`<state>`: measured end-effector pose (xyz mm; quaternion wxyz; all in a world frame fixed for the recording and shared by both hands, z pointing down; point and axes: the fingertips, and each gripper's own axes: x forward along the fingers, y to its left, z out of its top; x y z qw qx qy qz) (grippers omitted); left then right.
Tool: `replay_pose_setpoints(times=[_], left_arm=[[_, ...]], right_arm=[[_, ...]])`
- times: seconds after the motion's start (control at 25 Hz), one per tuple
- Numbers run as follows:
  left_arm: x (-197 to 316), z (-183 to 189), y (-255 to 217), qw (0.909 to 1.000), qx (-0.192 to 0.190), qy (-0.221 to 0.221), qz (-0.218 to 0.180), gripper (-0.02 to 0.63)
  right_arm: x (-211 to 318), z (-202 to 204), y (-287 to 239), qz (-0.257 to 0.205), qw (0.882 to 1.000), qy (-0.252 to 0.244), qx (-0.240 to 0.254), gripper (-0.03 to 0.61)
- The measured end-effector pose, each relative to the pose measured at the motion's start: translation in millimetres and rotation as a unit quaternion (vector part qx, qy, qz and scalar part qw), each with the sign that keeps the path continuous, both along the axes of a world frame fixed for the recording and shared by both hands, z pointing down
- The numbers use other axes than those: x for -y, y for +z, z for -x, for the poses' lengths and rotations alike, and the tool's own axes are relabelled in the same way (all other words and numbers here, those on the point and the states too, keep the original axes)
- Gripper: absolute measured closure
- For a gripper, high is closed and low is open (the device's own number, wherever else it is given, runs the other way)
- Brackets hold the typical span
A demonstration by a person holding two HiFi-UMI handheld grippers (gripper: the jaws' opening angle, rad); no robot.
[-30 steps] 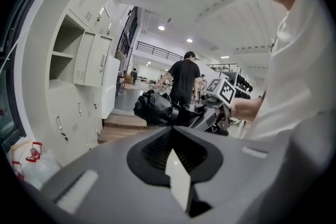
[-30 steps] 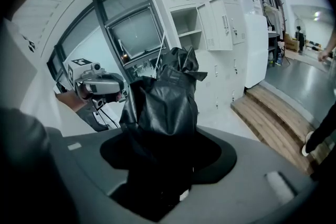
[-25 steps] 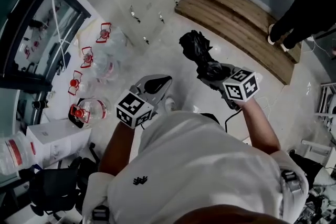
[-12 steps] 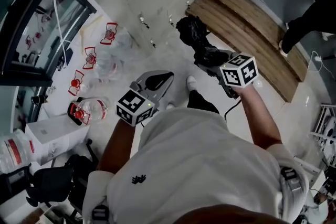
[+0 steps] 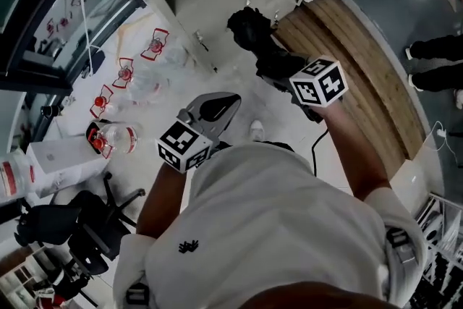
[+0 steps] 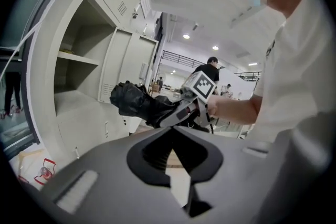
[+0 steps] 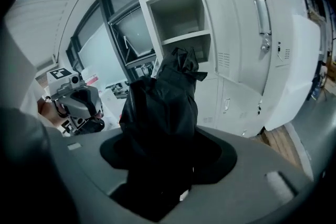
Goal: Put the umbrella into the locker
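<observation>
The black folded umbrella [image 7: 160,107] stood clamped between the jaws of the right hand-held gripper [image 7: 163,165], raised in the air just in front of the white locker [image 7: 178,13], whose upper compartment stood open with a shelf across it. The left hand-held gripper [image 6: 176,165] hung apart to its left, jaws drawn together on nothing. Water jugs [image 5: 108,137] with red caps lay on the floor at far left

The person wore a white T-shirt [image 5: 275,228] with a small black logo [image 5: 189,247] and grey buckled straps [image 5: 396,244] at both shoulders.
</observation>
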<state>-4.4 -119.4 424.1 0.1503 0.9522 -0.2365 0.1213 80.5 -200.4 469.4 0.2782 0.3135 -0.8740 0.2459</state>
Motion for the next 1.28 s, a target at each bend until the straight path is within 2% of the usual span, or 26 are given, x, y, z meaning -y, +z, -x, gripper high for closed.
replay_pose_setpoints(times=[0.2,0.56,0.88,1.28], left_arm=[[21,-22,6,0.9997,0.0,-0.025,0.003,0.56],[69,-21,6,0.9999,0.01,-0.009,0.001,0.56],[124,1,-3,0.9999,0.003,0.007,-0.008,0.56],[174,31,-5,0.9995,0.001,0.031,-0.009,0.56]], right_arm=[[51,3,5,-0.002,0.999,-0.034,-0.006,0.316],[143,52,1,-0.011,0.999,-0.048,-0.02,0.316],[227,111,3,-0.02,0.998,-0.047,-0.042,0.316],[315,165,19,-0.03,0.997,-0.032,-0.066,0.316]])
